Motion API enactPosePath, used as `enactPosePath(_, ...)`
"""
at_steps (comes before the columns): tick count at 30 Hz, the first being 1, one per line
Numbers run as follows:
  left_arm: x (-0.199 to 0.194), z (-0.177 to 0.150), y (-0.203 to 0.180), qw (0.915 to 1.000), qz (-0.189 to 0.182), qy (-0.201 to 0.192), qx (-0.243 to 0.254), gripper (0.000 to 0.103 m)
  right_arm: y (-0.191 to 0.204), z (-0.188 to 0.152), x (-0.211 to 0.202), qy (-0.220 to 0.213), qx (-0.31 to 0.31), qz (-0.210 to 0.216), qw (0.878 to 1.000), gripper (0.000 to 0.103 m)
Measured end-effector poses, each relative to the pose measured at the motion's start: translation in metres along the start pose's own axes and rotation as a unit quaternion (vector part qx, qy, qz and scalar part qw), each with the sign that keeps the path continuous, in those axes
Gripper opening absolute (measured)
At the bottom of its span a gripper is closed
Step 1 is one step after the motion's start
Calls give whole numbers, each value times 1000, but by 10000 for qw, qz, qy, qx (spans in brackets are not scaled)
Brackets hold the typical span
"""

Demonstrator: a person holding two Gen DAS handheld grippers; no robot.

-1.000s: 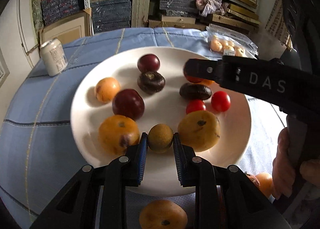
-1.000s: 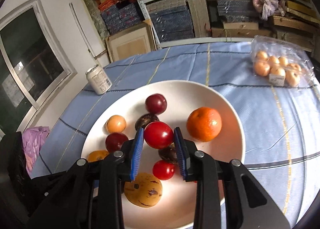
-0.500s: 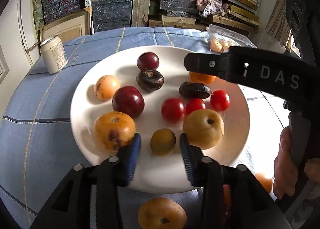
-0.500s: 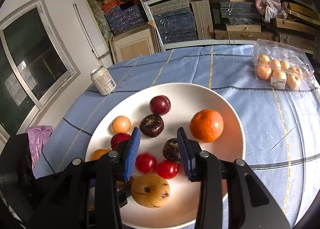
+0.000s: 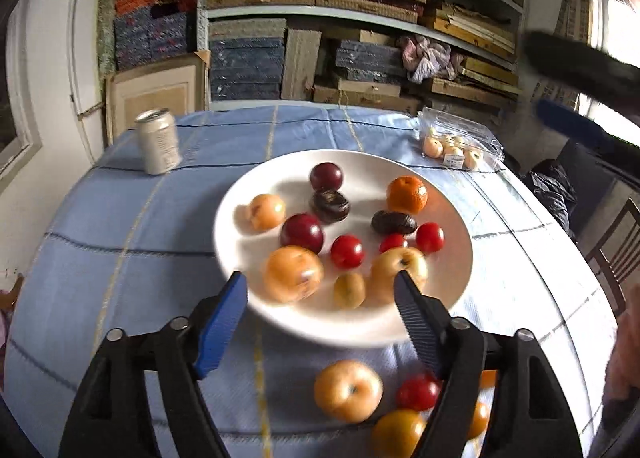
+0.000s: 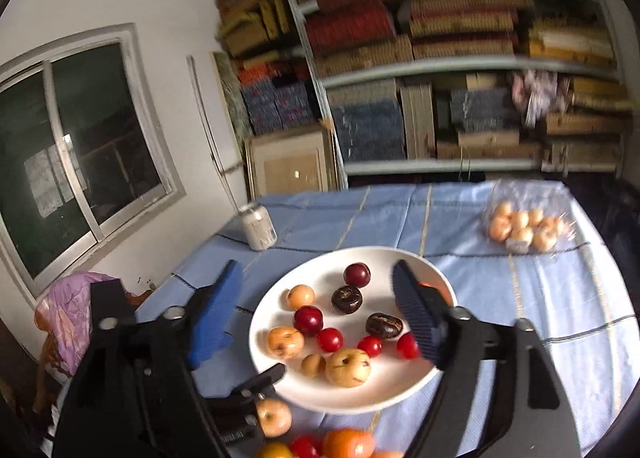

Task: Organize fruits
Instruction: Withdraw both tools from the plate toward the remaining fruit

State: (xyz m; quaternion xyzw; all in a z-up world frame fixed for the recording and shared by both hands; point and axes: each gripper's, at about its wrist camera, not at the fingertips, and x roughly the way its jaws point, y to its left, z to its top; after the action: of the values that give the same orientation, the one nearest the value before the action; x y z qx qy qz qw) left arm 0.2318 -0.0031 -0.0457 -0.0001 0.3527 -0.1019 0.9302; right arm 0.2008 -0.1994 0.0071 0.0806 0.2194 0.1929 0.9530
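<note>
A room of packed shelves holds a worktop under blue cloth. The white plate on it carries most fruit; several more lie on the cloth below its near rim. The left tool and right tool have just been opening, nothing between their jaws. Judged: between picks; next, close on a loose fruit.

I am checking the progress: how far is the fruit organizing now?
Mostly underway. Done: about a dozen fruits lie on the white plate, including the orange and three small red ones. In hand: nothing; the left gripper and right gripper have just been opening, with nothing between their fingers. Left: several fruits wait on the tablecloth in front of the plate, such as the yellow one.
</note>
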Motion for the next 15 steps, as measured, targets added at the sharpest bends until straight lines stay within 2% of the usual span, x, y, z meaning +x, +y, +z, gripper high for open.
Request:
enactPosePath(1, -5, -6, 2, 10000, 21, -6, -37, 80, 1, -9, -14, -188, -2, -110, 9998, 91)
enactPosePath(5, -18, -42, 16, 9994, 142, 92, -291, 80, -4, -64, -59, -518, -49, -514, 9973, 91)
enactPosePath(7, -24, -60, 19, 9992, 138, 217, -321, 80, -13, -95, -70, -337, 40, -732, 9967, 91)
enactPosePath(10, -31, -73, 10, 9995, 195, 195, -122, 80, -23, -122, -67, 247, 174, -772, 9966, 91)
enactPosePath(15, -39, -80, -16, 9987, 261, -41, 438, 80, -22, -130, -62, 549, 208, -587, 9965, 91)
